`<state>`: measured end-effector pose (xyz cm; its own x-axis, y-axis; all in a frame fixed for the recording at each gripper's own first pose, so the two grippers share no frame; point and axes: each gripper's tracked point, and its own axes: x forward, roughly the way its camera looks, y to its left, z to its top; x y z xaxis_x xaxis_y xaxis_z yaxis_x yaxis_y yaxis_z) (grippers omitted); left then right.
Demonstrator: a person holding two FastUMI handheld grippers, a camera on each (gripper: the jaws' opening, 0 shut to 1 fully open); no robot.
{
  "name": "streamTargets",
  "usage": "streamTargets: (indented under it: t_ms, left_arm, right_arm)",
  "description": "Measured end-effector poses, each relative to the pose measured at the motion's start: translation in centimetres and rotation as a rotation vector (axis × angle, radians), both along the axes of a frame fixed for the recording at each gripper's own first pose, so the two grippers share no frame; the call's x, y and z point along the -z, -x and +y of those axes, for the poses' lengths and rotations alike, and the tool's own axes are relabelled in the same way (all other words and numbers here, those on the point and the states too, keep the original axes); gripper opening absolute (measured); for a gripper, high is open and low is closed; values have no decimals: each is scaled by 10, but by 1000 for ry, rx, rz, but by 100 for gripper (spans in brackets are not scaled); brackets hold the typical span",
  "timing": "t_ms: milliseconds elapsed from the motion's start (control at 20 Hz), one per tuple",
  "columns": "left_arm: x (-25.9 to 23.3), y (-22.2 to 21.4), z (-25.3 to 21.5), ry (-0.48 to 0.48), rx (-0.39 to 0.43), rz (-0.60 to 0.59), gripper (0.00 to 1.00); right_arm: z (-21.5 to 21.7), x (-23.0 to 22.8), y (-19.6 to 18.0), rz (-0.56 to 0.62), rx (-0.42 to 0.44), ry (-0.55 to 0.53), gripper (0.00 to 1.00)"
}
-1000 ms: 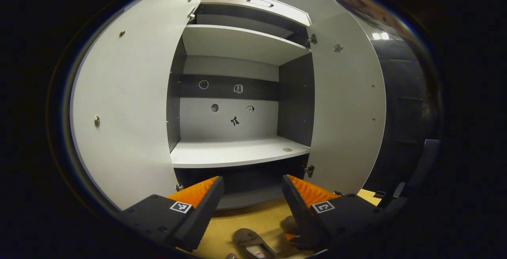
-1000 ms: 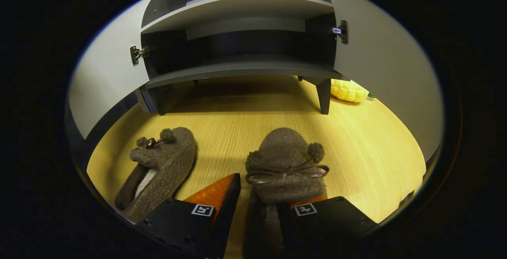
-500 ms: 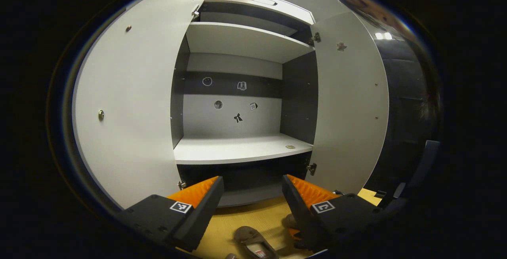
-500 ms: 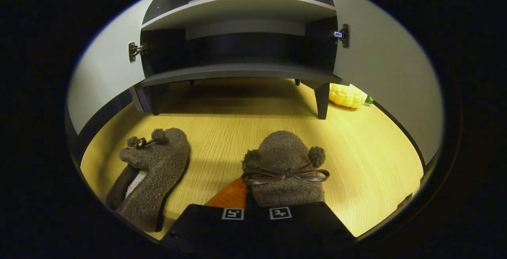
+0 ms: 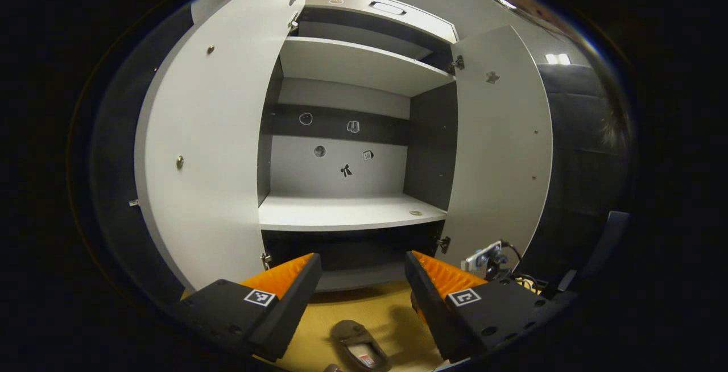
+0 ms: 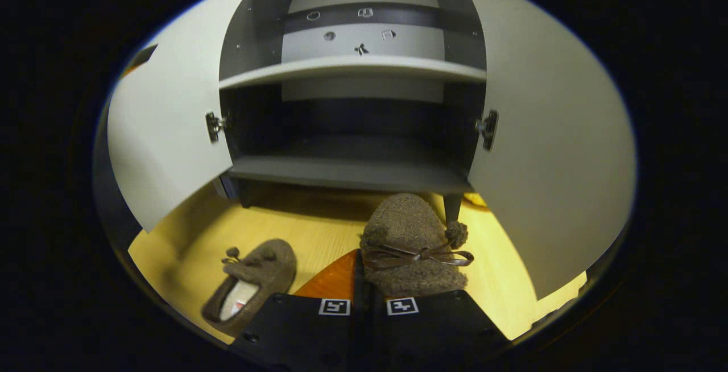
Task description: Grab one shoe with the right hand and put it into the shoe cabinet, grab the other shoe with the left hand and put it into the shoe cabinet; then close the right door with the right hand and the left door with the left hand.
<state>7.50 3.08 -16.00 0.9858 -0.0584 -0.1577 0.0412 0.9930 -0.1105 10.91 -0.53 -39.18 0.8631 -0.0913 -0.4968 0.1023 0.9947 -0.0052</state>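
Observation:
My right gripper (image 6: 365,274) is shut on a brown fuzzy slipper (image 6: 410,235) with a bow and pompoms. It holds the slipper off the floor, toe toward the open shoe cabinet's dark bottom shelf (image 6: 347,174). The second slipper (image 6: 253,285) lies on the wooden floor to the left; in the left gripper view this slipper (image 5: 357,348) sits below the fingers. My left gripper (image 5: 363,265) stands open and holds nothing, facing the cabinet's pale middle shelf (image 5: 347,213).
Both cabinet doors stand wide open: the left door (image 6: 165,144) and right door (image 6: 549,161) flank the opening. The upper shelf (image 5: 358,65) is bare. A small device with a cable (image 5: 488,255) shows near the right door's foot.
My right gripper shut on the bowed slipper, then lifted it off the floor and tipped up toward the cabinet. The left gripper stayed open and shifted only slightly.

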Motion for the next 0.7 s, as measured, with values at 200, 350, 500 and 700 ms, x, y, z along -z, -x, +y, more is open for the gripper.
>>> streamTargets:
  t_ms: [200, 350, 500, 700]
  left_arm:
    - [-6, 17, -15, 39, 17, -9, 94]
    - [-12, 31, -28, 59, 59, -6, 93]
    - [-17, 41, -37, 74, 90, -6, 93]
    - [-21, 50, -36, 81, 104, -1, 93]
  right_arm:
    - [1, -74, -24, -111, -16, 31, 9]
    - [4, -121, -45, -181, -24, 49, 8]
    - [-1, -163, -70, -232, -15, 59, 8]
    - [-7, -211, -112, -285, -19, 68, 8]
